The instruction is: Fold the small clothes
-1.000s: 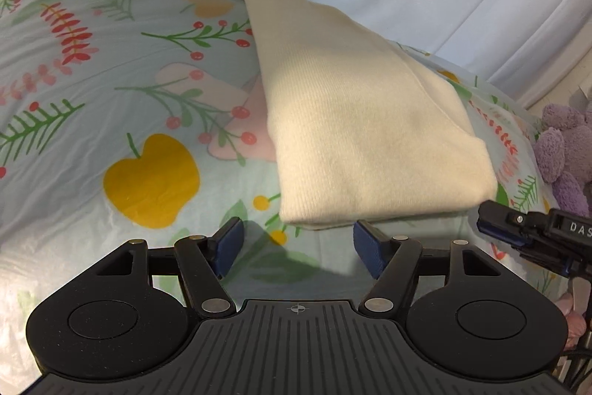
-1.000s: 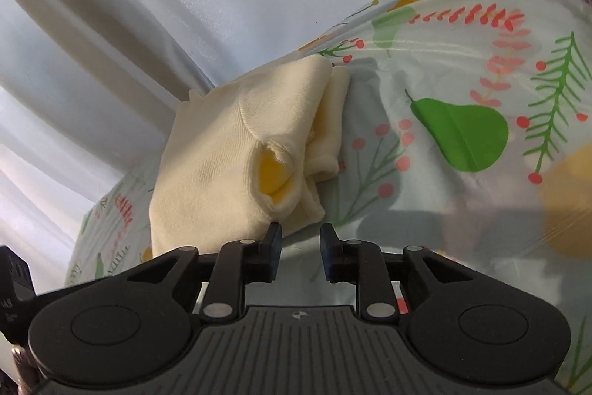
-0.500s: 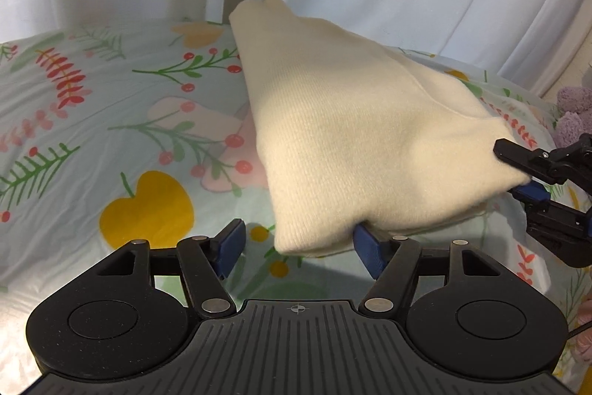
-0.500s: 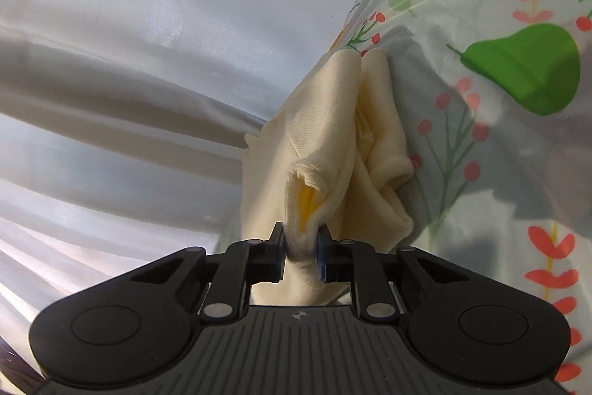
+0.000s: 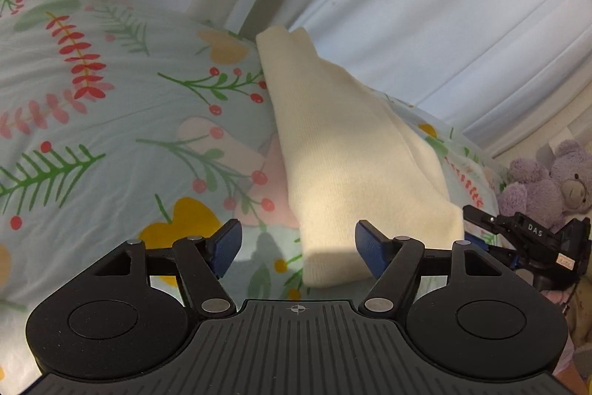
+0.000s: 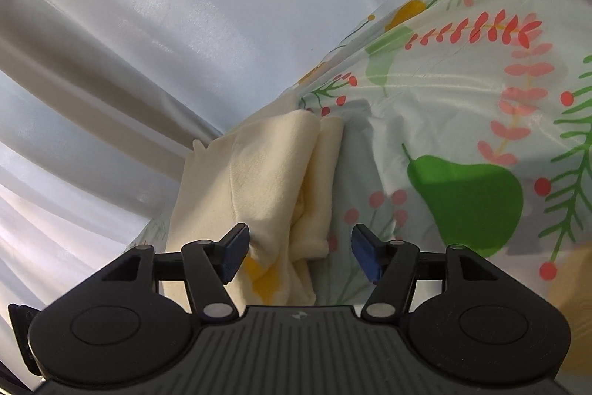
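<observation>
cream knit garment (image 5: 347,150), folded into a long wedge with fine ribbing, lies on the floral plastic sheet (image 5: 111,136) near its far edge, by the white curtain (image 5: 425,6). from the left wrist we see our left gripper (image 5: 298,248) with blue ridged pads, jaws easing apart, the garment's near end between them but untouched. our right gripper (image 5: 518,239) sits at the garment's right corner, lettered "das"; a purple plush bear (image 5: 555,180) is cut off behind it. from the right wrist, our right gripper (image 6: 299,252) is opening, pads clear of the garment (image 6: 266,180), whose layered folds show a yellow patch low down, partly hidden by the tool. the glossy sheet (image 6: 462,99) carries a green pear print.
</observation>
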Tool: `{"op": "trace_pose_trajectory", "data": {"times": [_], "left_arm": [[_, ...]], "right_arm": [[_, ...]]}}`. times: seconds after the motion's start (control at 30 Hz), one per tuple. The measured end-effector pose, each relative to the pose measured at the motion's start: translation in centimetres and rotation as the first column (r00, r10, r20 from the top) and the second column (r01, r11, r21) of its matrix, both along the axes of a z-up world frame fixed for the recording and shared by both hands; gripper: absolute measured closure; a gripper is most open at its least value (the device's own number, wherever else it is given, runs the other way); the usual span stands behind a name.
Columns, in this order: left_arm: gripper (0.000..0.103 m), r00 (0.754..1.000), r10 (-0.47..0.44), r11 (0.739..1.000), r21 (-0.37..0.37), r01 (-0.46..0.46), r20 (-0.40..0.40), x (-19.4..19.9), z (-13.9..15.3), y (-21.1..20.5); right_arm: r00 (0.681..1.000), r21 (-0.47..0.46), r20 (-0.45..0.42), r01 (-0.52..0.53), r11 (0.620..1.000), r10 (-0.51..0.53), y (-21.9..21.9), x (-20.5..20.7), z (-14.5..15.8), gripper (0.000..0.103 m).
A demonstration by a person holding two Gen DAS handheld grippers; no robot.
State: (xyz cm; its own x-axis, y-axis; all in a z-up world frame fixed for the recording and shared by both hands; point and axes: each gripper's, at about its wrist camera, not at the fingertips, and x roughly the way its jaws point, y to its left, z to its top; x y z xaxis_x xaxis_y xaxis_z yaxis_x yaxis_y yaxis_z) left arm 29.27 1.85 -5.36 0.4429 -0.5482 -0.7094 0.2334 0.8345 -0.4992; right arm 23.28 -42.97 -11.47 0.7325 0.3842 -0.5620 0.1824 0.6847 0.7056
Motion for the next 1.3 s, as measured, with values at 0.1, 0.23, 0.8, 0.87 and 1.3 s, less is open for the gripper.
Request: {"op": "trace_pose_trajectory", "data": {"times": [0.1,0.23,0.8,0.87,1.3], "left_arm": [[0.028,1.000,0.013,0.998,-0.060,-0.014,-0.017,2.4,-0.6,0.3],[0.030,0.998,0.010,0.991,-0.131,-0.017,-0.054,5.8,-2.1,-0.6],[0.051,0.993,-0.023,0.976,-0.218,-0.002,-0.115,11.6,-5.5,-4.9],[0.057,0.995,-0.017,0.980,-0.197,-0.004,-0.102,11.5,-5.4,-5.2],[0.066,1.000,0.009,0.992,-0.124,-0.011,-0.020,7.0,0.3,-4.0]], "right_arm": [[1.000,0.058,-0.024,-0.009,0.998,0.010,-1.4,2.2,-1.7,0.039],[0.999,0.119,0.000,-0.038,0.992,0.038,-1.9,4.6,-2.3,0.039],[0.975,0.201,0.030,-0.222,0.954,0.221,0.5,10.2,-3.6,0.060],[0.975,0.187,0.028,-0.221,0.957,0.220,0.9,10.4,-3.5,0.065],[0.967,0.198,0.067,-0.255,0.946,0.246,5.6,8.5,0.4,0.070]]}}
